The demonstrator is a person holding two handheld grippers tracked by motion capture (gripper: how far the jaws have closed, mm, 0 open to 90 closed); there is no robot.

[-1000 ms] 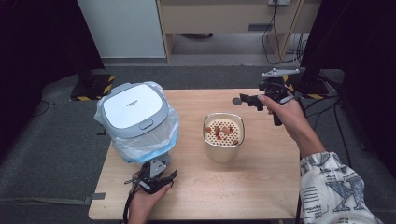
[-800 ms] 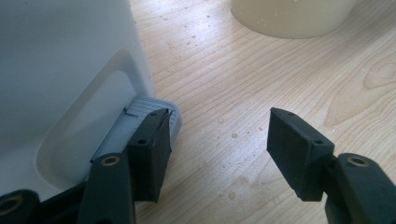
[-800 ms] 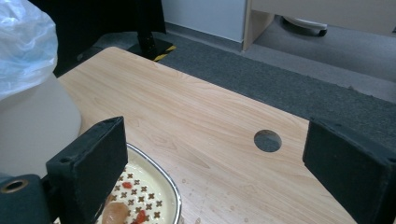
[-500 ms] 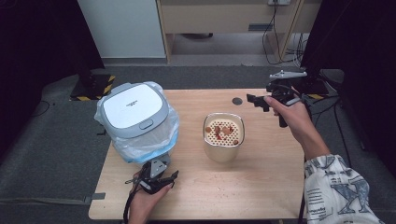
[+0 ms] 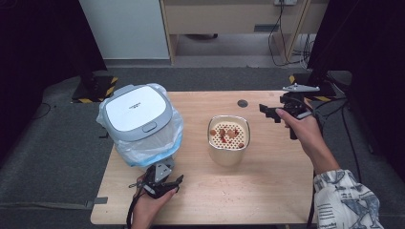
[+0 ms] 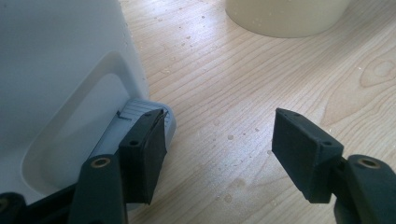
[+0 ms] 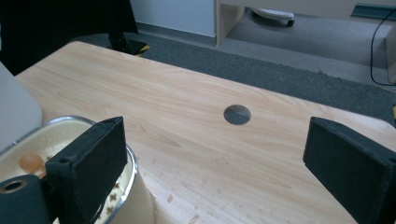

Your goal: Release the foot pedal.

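Observation:
A white pedal bin (image 5: 138,117) with a grey-rimmed lid and a plastic liner stands at the table's left. My left gripper (image 5: 165,177) lies low at its foot. In the left gripper view this gripper (image 6: 219,154) is open and its jaws have just been opening, with bare wood between them. Its left pad (image 6: 142,151) sits against the bin's grey pedal (image 6: 135,108). A cream pot (image 5: 228,140) with a perforated insert and food scraps stands mid-table. My right gripper (image 5: 269,113) hovers to its right, open and empty (image 7: 219,163), with the pot rim (image 7: 28,128) beside its left jaw.
A round cable hole (image 5: 242,103) lies in the wooden table (image 5: 267,191) behind the pot and shows between the right jaws (image 7: 236,114). The pot's base (image 6: 285,16) is ahead of the left gripper. Cables and dark stands crowd the floor at the right.
My right hand has sunk and drifted right and nearer, still beside the pot. The left gripper has stayed at the bin's foot with its jaws a little wider.

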